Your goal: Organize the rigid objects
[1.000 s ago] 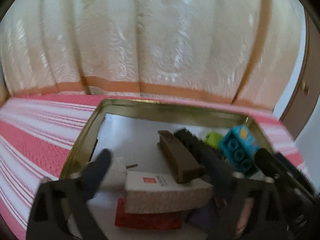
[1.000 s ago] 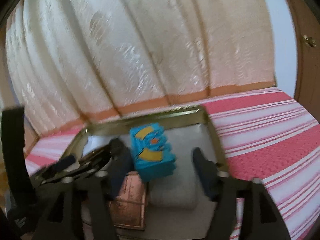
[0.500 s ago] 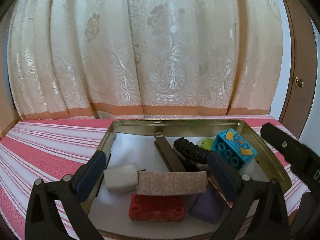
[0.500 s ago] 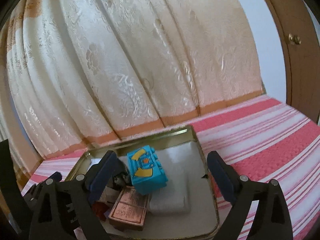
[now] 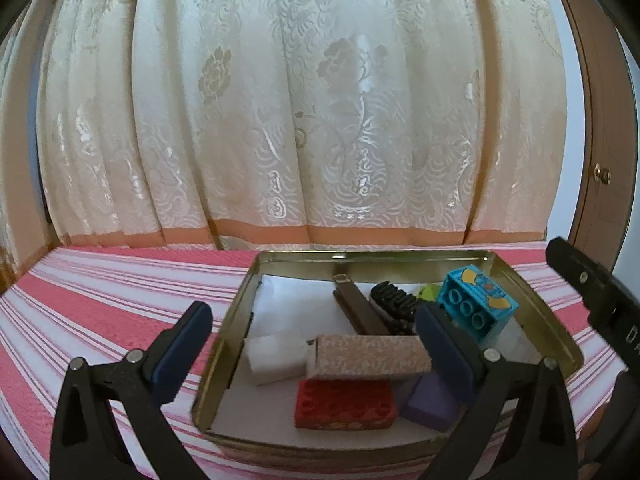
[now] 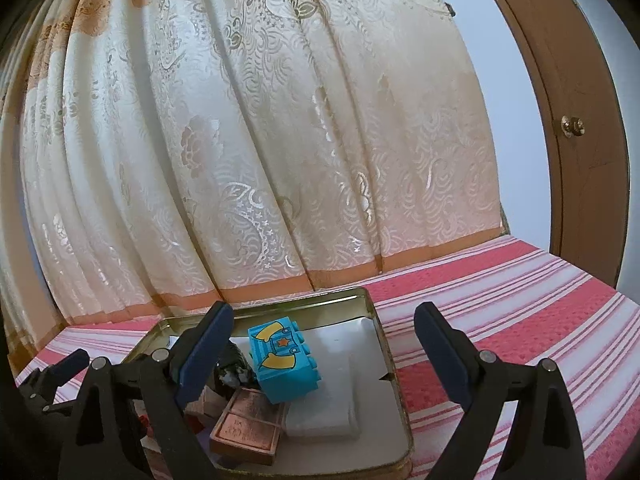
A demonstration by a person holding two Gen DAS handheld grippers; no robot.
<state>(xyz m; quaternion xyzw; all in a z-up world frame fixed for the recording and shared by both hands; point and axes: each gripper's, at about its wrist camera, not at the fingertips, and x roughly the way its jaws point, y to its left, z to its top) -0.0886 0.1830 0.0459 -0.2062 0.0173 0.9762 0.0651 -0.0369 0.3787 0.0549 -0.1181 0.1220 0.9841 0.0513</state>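
A gold tin tray lies on the striped cloth and holds several objects. In the left wrist view I see a white block, a speckled pink box, a red brick, a purple block, a brown bar, a black toothed piece and a blue brick. My left gripper hovers open in front of the tin, holding nothing. My right gripper is open too. The blue brick sits beyond its fingertips, untouched, beside a copper-brown box and a white block.
A red and white striped cloth covers the surface around the tin. Cream patterned curtains hang right behind it. A brown wooden door with a knob stands at the right. The right gripper's body shows at the left view's right edge.
Both grippers have drawn back and up from the tin. The left one no longer straddles the pink box, which now lies in the tin. The right jaws widened away from the blue brick.
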